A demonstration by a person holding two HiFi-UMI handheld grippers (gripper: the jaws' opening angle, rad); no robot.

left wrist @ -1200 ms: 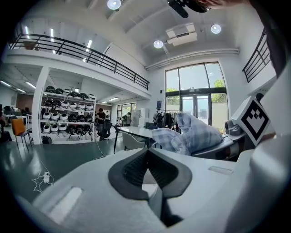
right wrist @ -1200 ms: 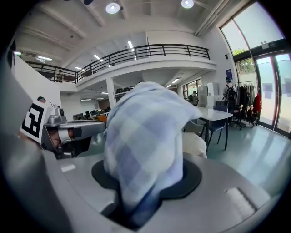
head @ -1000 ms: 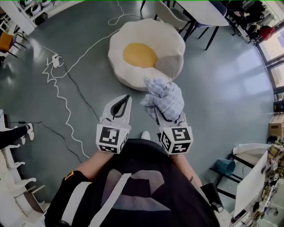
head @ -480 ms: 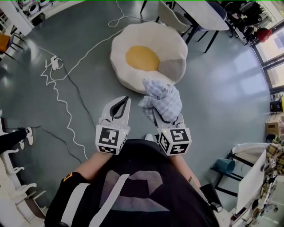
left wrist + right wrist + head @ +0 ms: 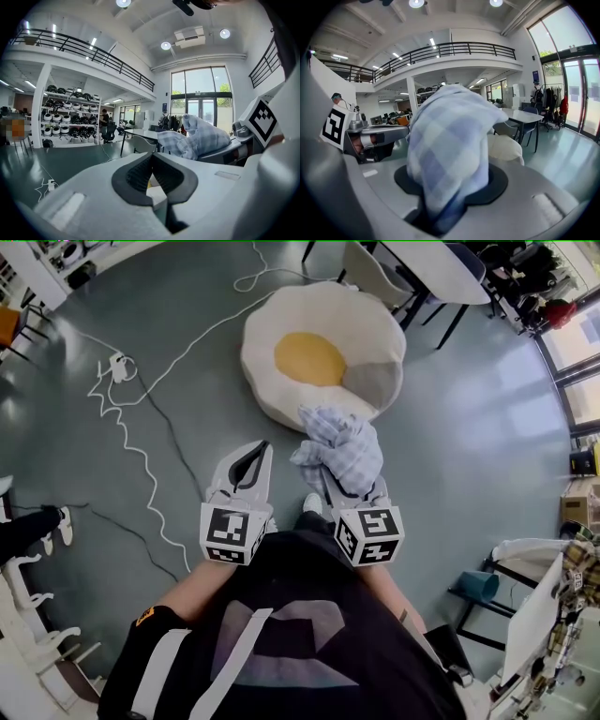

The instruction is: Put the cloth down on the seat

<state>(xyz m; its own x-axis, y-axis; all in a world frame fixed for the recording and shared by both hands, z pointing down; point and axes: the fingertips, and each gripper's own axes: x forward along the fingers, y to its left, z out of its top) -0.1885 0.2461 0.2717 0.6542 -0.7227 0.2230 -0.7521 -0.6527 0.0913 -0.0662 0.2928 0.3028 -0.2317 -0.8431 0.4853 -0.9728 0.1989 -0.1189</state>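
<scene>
Grey-green floor (image 5: 487,446), trailing cable (image 5: 131,442), egg-shaped seat (image 5: 323,357) ahead. The right gripper (image 5: 345,470) has its fingers clamped on the checked cloth (image 5: 339,442) - the left gripper (image 5: 262,451) has its fingers together.

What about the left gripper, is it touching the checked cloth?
Apart. The head view shows a strip of bare floor between the left gripper and the cloth.

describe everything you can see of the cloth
The cloth is a soft, light fabric checked in pale blue and white, crumpled into a loose bunch with deep folds. The right gripper has its jaws clamped on the lower part, and the rest bulges up and forward over them. In the head view it overlaps the near edge of the cream seat; whether it touches the seat cannot be told.
</scene>
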